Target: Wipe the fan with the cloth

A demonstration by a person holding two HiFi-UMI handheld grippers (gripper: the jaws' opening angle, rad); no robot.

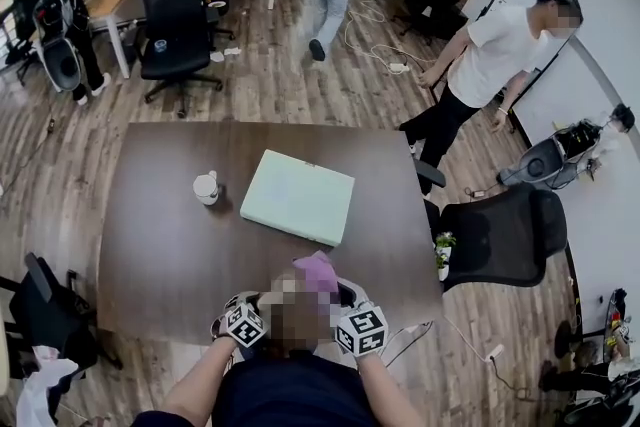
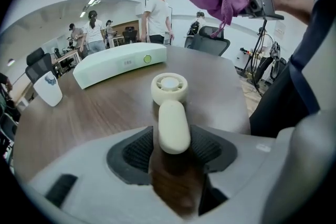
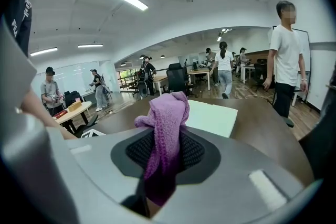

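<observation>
In the left gripper view the near end of the fan handle is blurred where it sits between the pads of the left gripper, and the print on the white cup is too small to read. In the right gripper view the cloth drops out of sight into the dark gap of the right gripper. From the head view the person's head covers the fan and both sets of jaws, leaving only a corner of cloth showing

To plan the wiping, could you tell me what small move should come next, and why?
Probably lower the right tool so the purple cloth meets the handheld fan's head: the cloth hangs clamped above the table, while the left tool holds the fan's handle on it.
</observation>
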